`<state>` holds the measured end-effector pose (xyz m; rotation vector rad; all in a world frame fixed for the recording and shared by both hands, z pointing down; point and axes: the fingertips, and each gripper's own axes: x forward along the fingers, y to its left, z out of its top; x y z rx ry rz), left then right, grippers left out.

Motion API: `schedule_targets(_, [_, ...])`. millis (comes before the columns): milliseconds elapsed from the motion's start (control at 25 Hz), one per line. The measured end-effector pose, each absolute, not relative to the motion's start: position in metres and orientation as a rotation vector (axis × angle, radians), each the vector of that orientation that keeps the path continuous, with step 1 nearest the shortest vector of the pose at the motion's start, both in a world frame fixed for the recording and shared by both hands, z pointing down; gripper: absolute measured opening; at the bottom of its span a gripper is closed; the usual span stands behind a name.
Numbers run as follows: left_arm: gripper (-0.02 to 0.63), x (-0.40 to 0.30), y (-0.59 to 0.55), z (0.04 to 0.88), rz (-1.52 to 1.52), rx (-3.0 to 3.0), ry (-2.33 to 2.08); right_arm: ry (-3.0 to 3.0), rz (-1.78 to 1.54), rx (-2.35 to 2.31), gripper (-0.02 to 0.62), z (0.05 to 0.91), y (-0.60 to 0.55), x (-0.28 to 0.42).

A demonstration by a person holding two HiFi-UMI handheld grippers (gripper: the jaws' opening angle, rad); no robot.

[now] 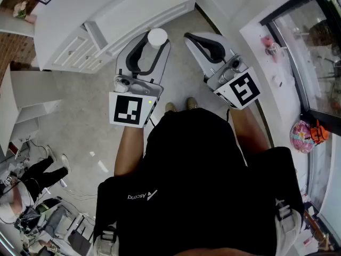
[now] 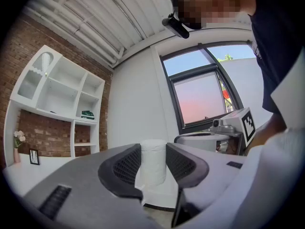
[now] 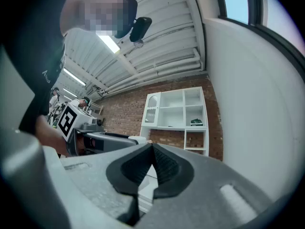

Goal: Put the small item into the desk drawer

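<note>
Small white cylinder (image 2: 153, 162) sits gripped in left gripper (image 2: 153, 150) jaws, carrying step; right gripper (image 3: 152, 149) jaws clenched, empty. Next: reach the white table's drawer (image 1: 72, 49).

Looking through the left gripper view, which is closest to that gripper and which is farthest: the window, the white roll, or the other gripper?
1. white roll: clamped between the jaws, dead centre.
2. right gripper: just off to the right, jaws together.
3. window: in the far wall, behind the right gripper.
</note>
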<state>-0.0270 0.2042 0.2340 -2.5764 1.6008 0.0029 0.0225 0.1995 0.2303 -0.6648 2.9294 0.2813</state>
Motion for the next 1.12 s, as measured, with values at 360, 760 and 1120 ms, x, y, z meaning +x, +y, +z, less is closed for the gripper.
schedule_targets(360, [0.161,-0.031,0.203,0.237,-0.008,-2.581,1.599,2.932,0.267,-0.654,0.000,0.232,0.198,0.018])
schedule_targets(760, [0.161,-0.055,0.205,0.237,0.003,-2.593,1.576,2.932,0.264,-0.690,0.000,0.230,0.199,-0.003])
schedule_targets(1120, [0.161,-0.086,0.199,0.242,-0.004,-2.629,1.499,2.947,0.306,-0.782,0.000,0.238,0.196,-0.029])
